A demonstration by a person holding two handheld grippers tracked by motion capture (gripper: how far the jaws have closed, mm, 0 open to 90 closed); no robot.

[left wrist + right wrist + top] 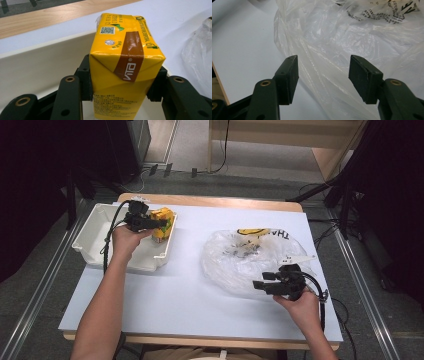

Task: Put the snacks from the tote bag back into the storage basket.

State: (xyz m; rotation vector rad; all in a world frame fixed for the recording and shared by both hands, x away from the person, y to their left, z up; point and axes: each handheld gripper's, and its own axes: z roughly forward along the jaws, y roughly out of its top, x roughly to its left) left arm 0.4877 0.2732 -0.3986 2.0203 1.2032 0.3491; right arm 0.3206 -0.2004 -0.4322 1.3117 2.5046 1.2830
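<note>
Over far-left tray — your left gripper grips yellow drink carton, pads pressed on both its sides, carton upright above tray's right end. At near right, your right gripper hovers with jaws apart, nothing between pads — just beside near edge of clear plastic bag on white table.

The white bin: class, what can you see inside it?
Inside the white bin the left gripper holds a yellow drink carton above the pale floor. The carton's lower end is cut off, so whether it touches the floor cannot be seen.
</note>
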